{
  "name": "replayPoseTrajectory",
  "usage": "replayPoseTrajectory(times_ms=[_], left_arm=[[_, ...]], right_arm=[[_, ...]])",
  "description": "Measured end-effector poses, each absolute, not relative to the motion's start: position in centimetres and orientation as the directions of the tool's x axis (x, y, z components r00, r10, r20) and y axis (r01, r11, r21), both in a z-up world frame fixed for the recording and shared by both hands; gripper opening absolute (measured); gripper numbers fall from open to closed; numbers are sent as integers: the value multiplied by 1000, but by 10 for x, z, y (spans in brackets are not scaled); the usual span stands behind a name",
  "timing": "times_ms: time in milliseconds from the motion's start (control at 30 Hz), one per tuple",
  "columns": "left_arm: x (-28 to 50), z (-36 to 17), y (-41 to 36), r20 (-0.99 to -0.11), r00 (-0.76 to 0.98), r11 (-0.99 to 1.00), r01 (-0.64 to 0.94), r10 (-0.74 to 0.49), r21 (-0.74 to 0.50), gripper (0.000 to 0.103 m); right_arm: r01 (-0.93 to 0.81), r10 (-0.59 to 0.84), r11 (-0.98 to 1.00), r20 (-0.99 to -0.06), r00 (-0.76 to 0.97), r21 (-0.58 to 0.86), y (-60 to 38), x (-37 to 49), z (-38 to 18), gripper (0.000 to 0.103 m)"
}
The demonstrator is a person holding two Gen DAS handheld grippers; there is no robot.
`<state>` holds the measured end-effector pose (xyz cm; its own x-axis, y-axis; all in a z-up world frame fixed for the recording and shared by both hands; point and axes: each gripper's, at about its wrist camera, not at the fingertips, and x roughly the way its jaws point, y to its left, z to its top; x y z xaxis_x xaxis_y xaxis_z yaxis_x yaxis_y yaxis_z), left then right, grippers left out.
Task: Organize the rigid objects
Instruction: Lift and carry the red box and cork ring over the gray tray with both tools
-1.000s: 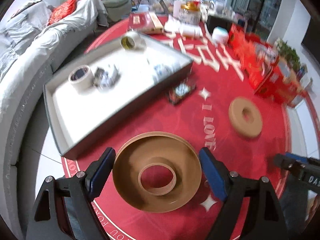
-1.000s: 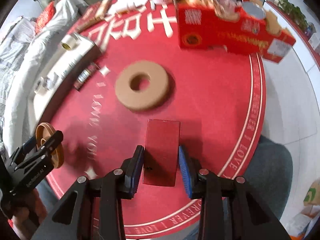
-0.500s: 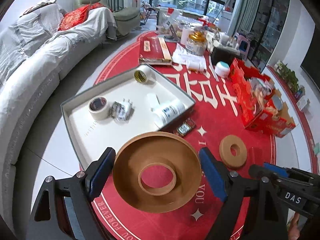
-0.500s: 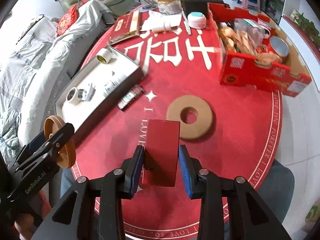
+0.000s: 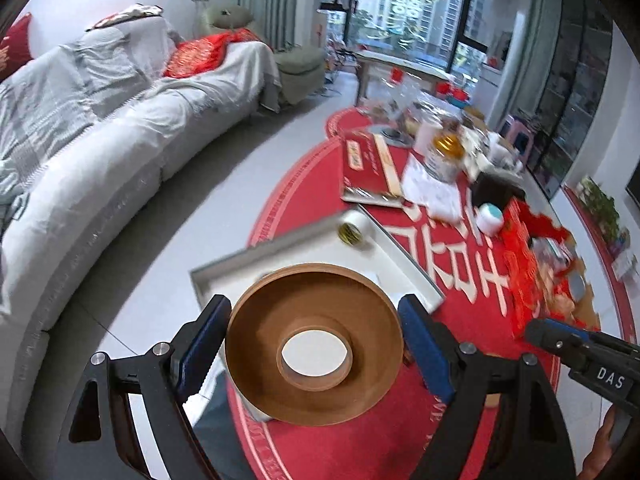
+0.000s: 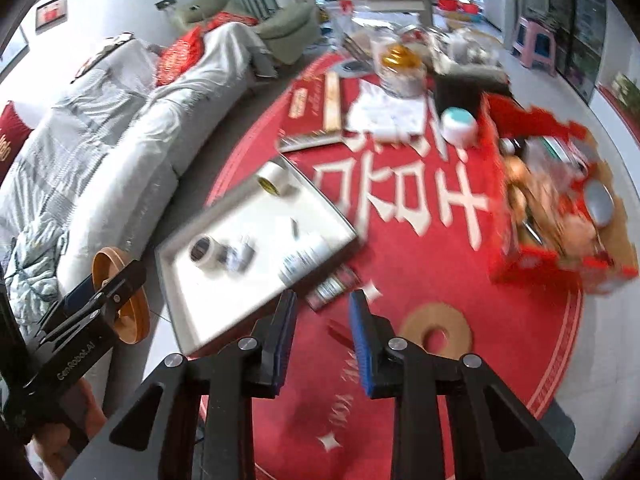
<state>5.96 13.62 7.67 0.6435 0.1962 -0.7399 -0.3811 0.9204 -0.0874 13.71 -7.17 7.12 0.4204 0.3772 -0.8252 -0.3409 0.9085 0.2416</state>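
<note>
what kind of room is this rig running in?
Most likely a home living room. A long grey sofa with red cushions curves along the wall, a round red rug with white characters covers the floor, and tall windows look out on apartment blocks. Household clutter lies across the rug.

Place: you are working in a home living room.
Seating: a long curved sofa (image 5: pixel 100 152) under grey-white covers, with red cushions (image 5: pixel 196 56), beside a green armchair (image 5: pixel 296 68).
Floor: a round red rug (image 6: pixel 420 240) with white lettering on pale tiles.
Far end: tall windows (image 5: pixel 404 12) with curtains, facing apartment towers.
</note>
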Motion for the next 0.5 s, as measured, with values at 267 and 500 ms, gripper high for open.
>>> replayPoseTrajectory(times_ms=[267, 500], left_arm=[[62, 60, 159, -767, 606, 900, -426, 211, -89, 87], [64, 42, 156, -800, 568, 907, -414, 194, -74, 87]], right_arm=[[-377, 260, 916, -920, 293, 139, -54, 146, -1, 83], [-524, 79, 844, -939, 334, -115, -21, 154, -63, 78]])
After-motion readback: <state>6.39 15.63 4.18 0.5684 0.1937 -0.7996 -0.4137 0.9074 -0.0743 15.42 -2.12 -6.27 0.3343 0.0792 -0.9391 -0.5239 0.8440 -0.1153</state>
